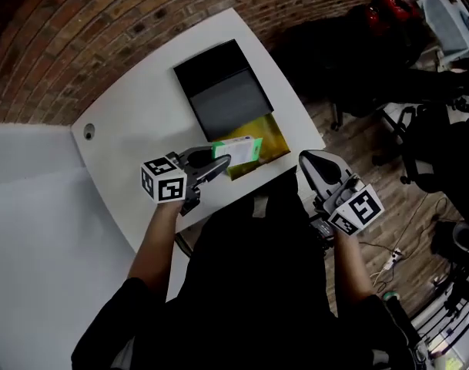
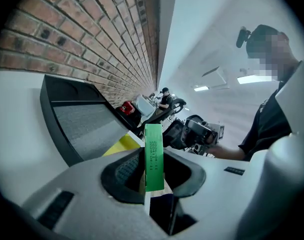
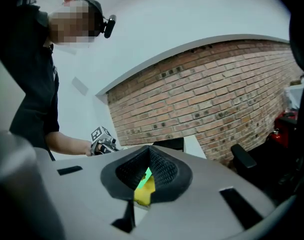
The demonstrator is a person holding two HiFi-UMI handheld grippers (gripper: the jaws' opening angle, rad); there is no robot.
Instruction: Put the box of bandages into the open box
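Note:
The box of bandages, green and white, hangs over the near edge of the open box, a black case with its lid raised and a yellow lining. My left gripper is shut on the bandage box. In the left gripper view its green edge stands upright between the pads, with the black lid to the left. My right gripper hovers off the table's right edge, jaws together and empty. In the right gripper view only a sliver of green and yellow shows between the pads.
The white table ends close to the open box's right side. A brick wall runs behind it. Black office chairs and a red object stand to the right on the wooden floor, with cables below.

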